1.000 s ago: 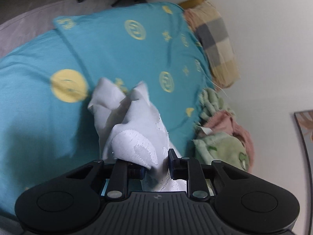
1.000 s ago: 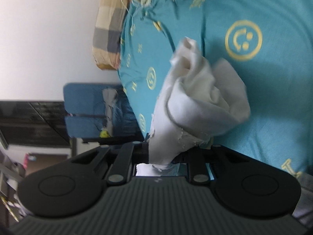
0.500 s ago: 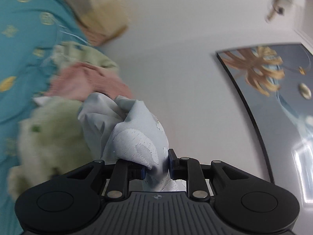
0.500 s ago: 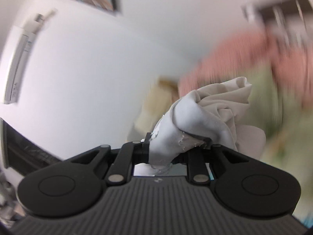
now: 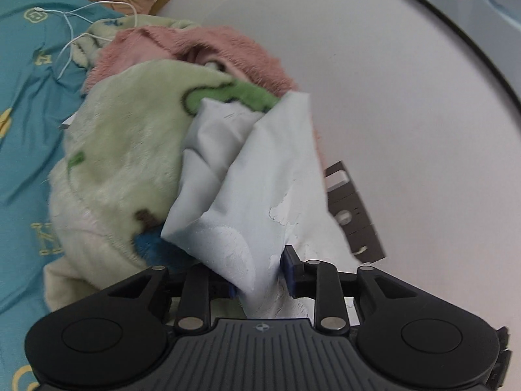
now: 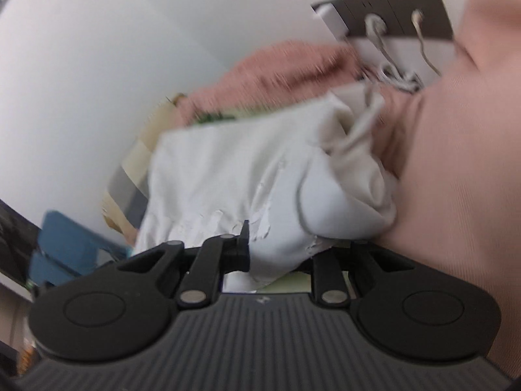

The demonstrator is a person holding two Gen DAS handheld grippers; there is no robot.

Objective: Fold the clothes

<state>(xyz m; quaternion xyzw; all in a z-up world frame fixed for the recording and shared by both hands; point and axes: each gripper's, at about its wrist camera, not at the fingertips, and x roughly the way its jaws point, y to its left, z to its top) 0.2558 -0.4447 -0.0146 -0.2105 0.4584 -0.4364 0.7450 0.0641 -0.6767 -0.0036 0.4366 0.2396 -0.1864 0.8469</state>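
crumpled white cloth garment [image 5: 260, 189] is clamped by left gripper [image 5: 259, 277] and right gripper [image 6: 280, 254], near fluffy green blanket [image 5: 130, 143].

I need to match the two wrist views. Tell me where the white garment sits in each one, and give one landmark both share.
Left wrist: white garment at centre, rising from the left gripper, over the green fleece.
Right wrist: white garment at centre, bunched at the right gripper.
Shared landmark: the grey wall socket panel.

White garment [image 5: 260, 195], green-patterned cream fleece [image 5: 130, 150], pink fleece [image 5: 202, 49], teal sheet [image 5: 22, 104].
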